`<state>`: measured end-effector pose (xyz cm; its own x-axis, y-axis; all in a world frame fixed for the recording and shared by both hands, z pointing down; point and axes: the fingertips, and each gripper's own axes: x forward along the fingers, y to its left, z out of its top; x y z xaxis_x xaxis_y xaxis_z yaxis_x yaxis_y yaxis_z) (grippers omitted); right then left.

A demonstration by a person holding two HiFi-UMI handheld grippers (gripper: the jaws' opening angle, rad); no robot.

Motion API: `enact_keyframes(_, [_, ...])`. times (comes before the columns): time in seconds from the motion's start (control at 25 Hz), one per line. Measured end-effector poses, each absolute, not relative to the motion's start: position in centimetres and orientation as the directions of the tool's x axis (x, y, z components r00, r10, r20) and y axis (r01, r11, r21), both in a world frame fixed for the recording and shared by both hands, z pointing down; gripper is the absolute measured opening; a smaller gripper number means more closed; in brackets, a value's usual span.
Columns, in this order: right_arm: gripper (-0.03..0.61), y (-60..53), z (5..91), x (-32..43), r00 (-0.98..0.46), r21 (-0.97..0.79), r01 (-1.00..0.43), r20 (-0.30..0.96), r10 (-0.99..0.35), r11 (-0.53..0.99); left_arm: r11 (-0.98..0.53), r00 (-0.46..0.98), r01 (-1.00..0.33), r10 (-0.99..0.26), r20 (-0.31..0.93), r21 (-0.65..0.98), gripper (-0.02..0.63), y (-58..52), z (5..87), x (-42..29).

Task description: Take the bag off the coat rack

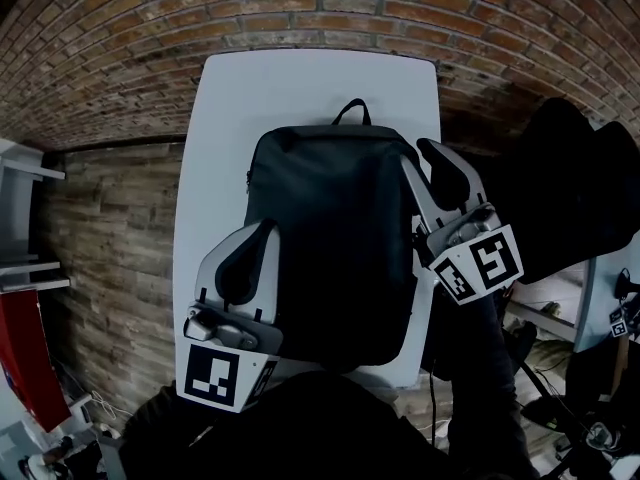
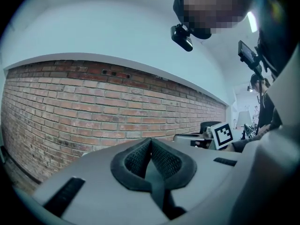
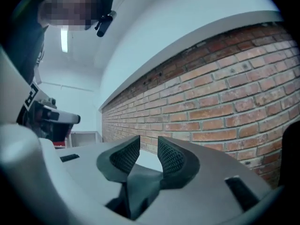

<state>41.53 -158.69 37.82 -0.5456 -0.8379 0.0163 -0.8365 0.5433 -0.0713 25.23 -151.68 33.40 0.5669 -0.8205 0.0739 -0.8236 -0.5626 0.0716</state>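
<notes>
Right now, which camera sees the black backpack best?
The head view: the whole backpack lies flat on the white table. Both gripper views face the brick wall and show none of it.

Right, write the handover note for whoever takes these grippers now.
Black bag: flat on the white table, held by neither gripper.
Left gripper: jaws shut, empty, by the bag's left side.
Right gripper: jaws apart, nothing between them, by its right side.
Coat rack: not in view.
Done: bag looks off the rack. Left: probably nothing.
</notes>
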Motion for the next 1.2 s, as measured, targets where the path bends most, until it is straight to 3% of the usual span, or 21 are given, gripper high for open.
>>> enact_keyframes(0.28, [0.104, -151.9, 29.8, 36.3, -0.6, -0.073, -0.793, -0.077, -0.796, 0.604, -0.538, 0.537, -0.843, -0.841, 0.062, 0.006, 0.009, -150.7, 31.8, 25.5])
enact_keyframes(0.48, [0.008, -146.9, 28.1, 33.4, -0.642, -0.088, -0.754, -0.111, -0.759, 0.651, -0.528, 0.528, -0.849, -0.849, 0.031, -0.001, 0.009, -148.8, 31.0, 25.7])
enact_keyframes(1.2, [0.006, -142.8, 25.3, 30.4, -0.683, -0.03, -0.721, -0.141, -0.717, 0.693, -0.524, 0.525, -0.851, -0.851, -0.006, -0.019, 0.009, -145.0, 28.7, 25.2])
